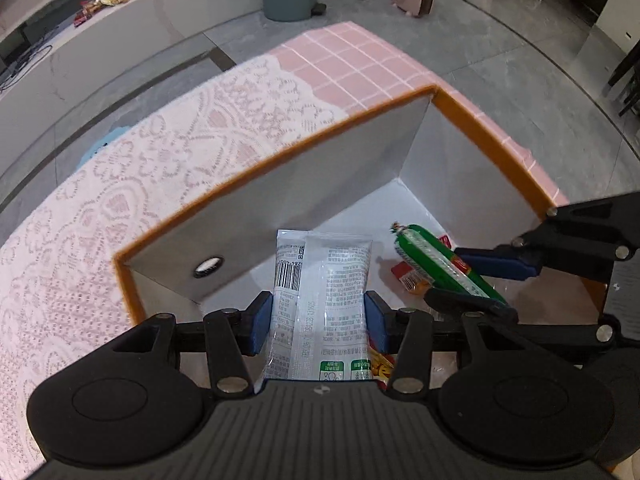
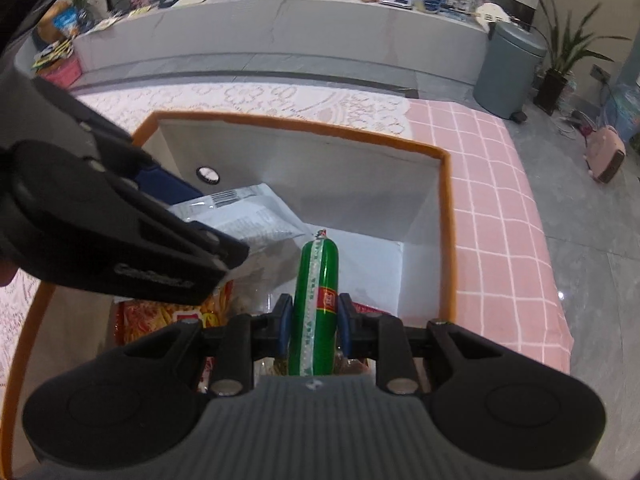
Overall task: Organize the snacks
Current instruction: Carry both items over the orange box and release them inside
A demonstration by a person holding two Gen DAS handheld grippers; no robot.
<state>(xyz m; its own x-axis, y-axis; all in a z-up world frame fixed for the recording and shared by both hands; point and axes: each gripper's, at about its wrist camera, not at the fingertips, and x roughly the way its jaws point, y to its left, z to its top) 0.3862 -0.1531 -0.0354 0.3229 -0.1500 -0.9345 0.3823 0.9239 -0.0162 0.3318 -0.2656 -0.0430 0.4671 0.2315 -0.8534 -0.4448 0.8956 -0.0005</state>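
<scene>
Grippers hung over an orange-rimmed white cardboard box (image 1: 304, 168), left gripper (image 1: 318, 316) clamping a white printed snack pouch (image 1: 320, 304), right gripper (image 2: 314, 320) at three o'clock pinching a green sausage stick (image 2: 316, 292), both seemingly for packing inside.

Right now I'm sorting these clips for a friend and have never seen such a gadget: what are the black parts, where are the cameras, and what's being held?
A person holds hand-held tongs in each hand, each with a camera looking along its fingers. The left view shows the left tongs gripping a white packet. The right view shows the right tongs gripping a green sausage. Both hang over an orange-rimmed box with other snacks inside, on a pink tablecloth.
</scene>
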